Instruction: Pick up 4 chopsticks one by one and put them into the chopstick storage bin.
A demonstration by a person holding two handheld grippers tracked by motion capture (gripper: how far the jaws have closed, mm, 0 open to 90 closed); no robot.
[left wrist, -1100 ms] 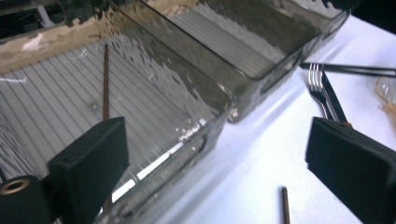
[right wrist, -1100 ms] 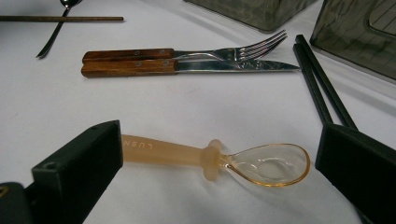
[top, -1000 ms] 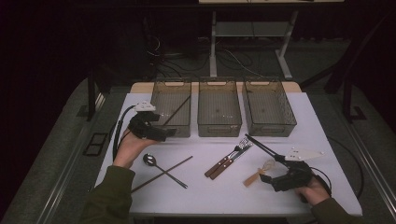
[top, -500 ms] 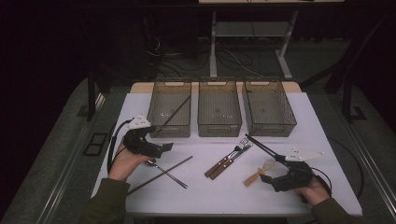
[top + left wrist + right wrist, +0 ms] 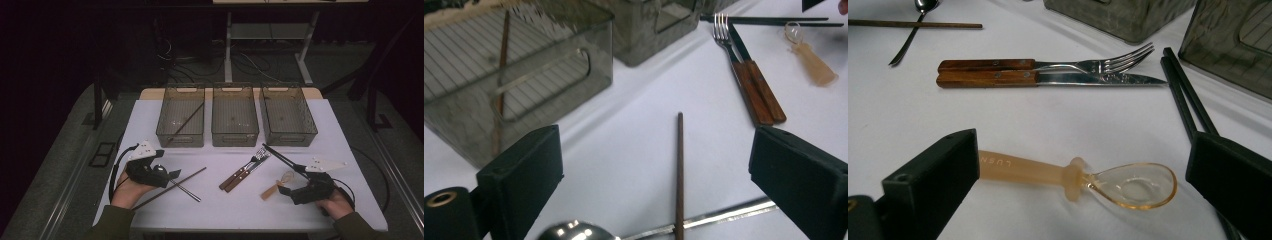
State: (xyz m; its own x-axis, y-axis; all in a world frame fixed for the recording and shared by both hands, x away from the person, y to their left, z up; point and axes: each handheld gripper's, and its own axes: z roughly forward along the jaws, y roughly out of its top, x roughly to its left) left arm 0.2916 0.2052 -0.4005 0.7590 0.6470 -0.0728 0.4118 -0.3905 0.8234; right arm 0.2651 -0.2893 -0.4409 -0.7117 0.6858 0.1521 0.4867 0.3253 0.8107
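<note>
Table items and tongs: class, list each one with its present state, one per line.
Left tongs: open, over brown chopstick.
Right tongs: open, around amber spoon.
Left bin: holds one chopstick.
Middle bin: empty.
Fork and knife: flat, side by side.

We note three grey mesh bins in row along far edge of white table (image 5: 225, 212): left bin (image 5: 172, 134), middle bin (image 5: 235, 135), right bin (image 5: 292, 135). Brown stick (image 5: 186, 121) lies slantwise inside left bin. We cannot make out any contents in middle and right bins.

Fork (image 5: 259, 153) and knife (image 5: 235, 181), both wooden-handled, lie side by side, touching, near of middle bin, tips pointing far-right. Pair of black chopsticks (image 5: 280, 156) lies just right of fork tines, running near-right.

Beyond table: white desk frame (image 5: 229, 45), loose cables (image 5: 250, 62) on dark floor.
</note>
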